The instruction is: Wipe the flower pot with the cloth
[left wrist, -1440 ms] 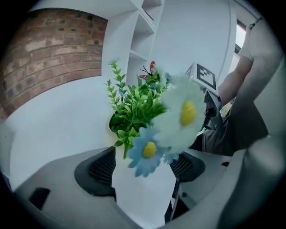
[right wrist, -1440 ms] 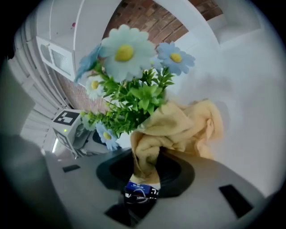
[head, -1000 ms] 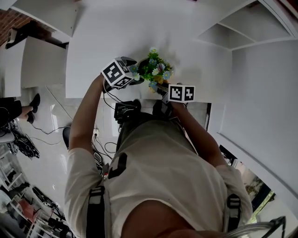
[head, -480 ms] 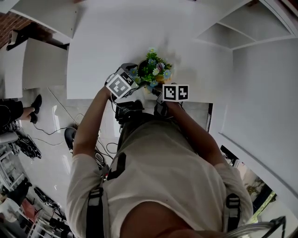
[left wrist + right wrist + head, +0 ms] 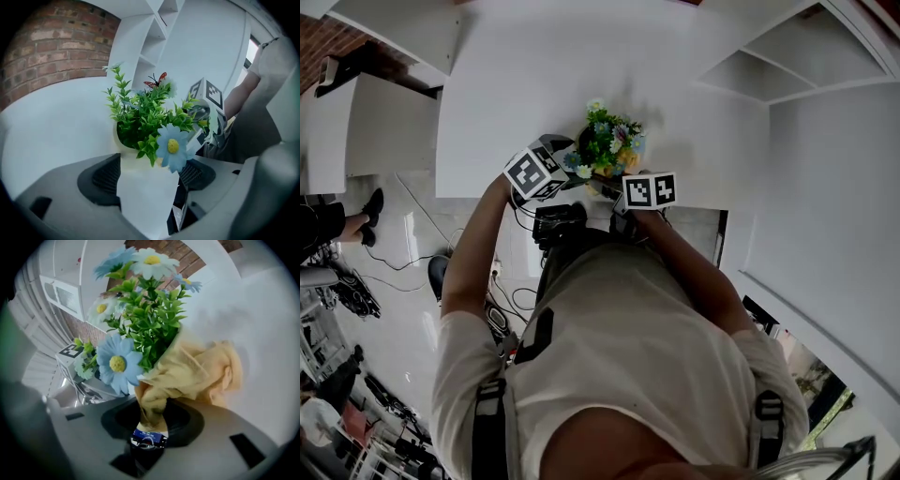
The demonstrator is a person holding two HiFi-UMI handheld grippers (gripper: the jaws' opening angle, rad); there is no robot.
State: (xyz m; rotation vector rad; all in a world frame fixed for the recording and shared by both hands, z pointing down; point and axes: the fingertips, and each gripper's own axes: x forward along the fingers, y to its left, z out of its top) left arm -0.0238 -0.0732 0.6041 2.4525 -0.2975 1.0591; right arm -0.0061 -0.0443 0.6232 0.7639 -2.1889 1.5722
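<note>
Between pads [image 5: 105, 177] of left claw [image 5: 150, 178]: flower pot [image 5: 140, 206]; right claw [image 5: 150, 423] pinches cloth [image 5: 192, 373].

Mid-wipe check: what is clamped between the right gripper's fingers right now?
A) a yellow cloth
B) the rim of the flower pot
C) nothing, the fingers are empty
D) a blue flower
A: the right gripper view shows the yellow cloth bunched and clamped in the right gripper, while the flower pot sits in the left gripper.
</note>
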